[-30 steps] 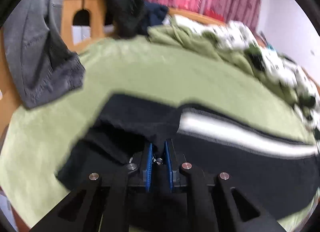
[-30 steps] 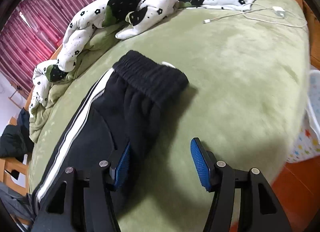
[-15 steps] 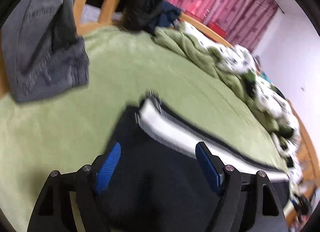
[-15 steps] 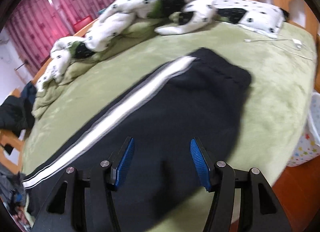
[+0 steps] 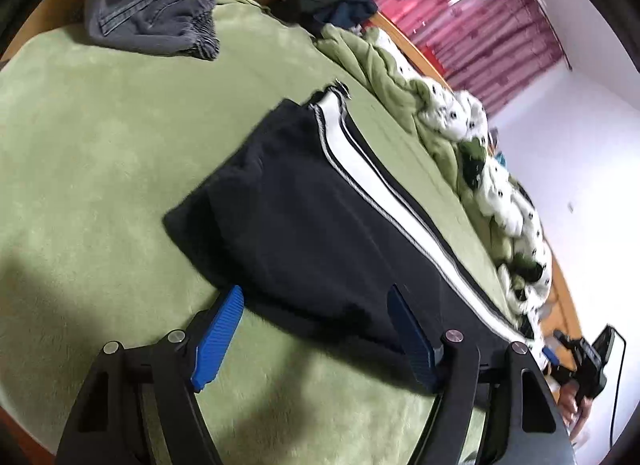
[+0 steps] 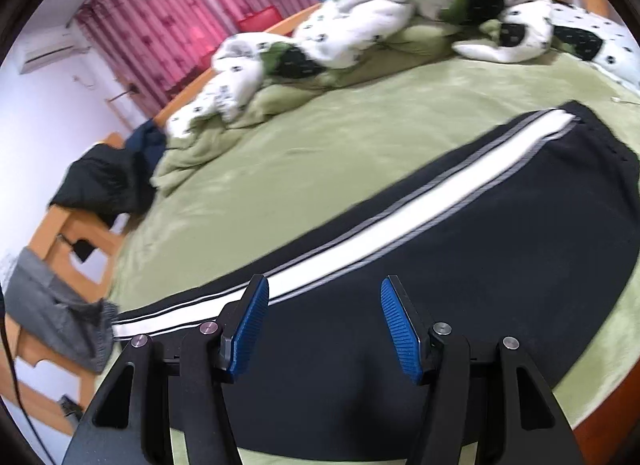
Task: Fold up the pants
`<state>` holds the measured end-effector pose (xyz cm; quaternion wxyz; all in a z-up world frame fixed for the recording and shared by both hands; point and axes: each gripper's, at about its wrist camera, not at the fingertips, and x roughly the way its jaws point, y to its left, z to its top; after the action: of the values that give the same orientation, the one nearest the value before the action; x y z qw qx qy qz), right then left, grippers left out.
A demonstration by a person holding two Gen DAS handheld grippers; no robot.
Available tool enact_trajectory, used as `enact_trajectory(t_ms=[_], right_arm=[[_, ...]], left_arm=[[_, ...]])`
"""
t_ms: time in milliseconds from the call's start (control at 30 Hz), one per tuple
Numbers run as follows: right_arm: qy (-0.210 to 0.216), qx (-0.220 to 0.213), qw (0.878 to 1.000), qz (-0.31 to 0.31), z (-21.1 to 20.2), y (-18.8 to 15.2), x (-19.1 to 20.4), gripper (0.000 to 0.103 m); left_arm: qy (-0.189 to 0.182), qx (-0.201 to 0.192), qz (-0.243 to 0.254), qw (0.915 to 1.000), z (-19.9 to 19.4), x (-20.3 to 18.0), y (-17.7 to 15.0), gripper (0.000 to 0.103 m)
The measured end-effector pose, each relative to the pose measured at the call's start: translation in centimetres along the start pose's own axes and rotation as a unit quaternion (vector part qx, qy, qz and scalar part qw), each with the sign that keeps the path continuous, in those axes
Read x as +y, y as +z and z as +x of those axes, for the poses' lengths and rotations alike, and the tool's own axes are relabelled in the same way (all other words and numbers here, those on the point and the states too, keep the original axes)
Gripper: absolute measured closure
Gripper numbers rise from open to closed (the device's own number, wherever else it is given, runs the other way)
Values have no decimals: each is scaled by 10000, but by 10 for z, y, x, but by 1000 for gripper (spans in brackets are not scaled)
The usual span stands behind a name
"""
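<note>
While the pants [image 5: 320,225] lie flat along the green bed [image 5: 100,137], white stripe on the far side, the left tool [image 5: 316,333] hangs spread at their leg end, the right tool [image 6: 324,323] spread mid-length; both pinch nothing.

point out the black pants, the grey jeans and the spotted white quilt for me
black pants [image 5: 304,225], left wrist view, on the dark cloth beside the white stripe
grey jeans [image 5: 152,21], left wrist view, on the crumpled leg at the bed's edge
spotted white quilt [image 6: 360,21], right wrist view, on the bunched white middle
</note>
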<state>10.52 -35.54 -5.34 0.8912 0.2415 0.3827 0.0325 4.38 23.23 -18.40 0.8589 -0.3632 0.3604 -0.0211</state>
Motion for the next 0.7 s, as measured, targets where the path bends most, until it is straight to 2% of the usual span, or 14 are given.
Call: enact_trajectory(t_ms=[33,100,200,333,500,533,567,600,667,700], right_arm=[[41,5,10000,-59,0,-2,8,45],[77,6,9999,-127,0,-5,18,45],[109,90,9998,-147,3,-4,28,45],[184,111,9998,-38,0,-4,27,45],[179,139,9997,85,2,-2,28,45],[200,141,9997,84,2,-3,29,45],[204,142,9997,74,3,-3,30,45],[184,138,9997,56,4,-4,31,45],[135,147,9998,37,5,-6,30,45],[115,159,9998,36,5,-6,30,45]], left_arm=[[188,94,-99,9997,6,3,2,32],[276,170,-175,9993,10,4,2,34],[435,339,19,9985,8,-2,-5,34],[48,206,-183,9996,5,0,-16,33],[-87,-180,-820,9964,24,6,2,36],[-52,-238,-845,9961,26,5,5,41],[68,-273,-774,9966,26,3,9,76],[253,-273,-583,9976,25,1,15,93],[155,-334,-448,9983,6,1,20,94],[175,-587,-491,9969,-12,2,18,96]])
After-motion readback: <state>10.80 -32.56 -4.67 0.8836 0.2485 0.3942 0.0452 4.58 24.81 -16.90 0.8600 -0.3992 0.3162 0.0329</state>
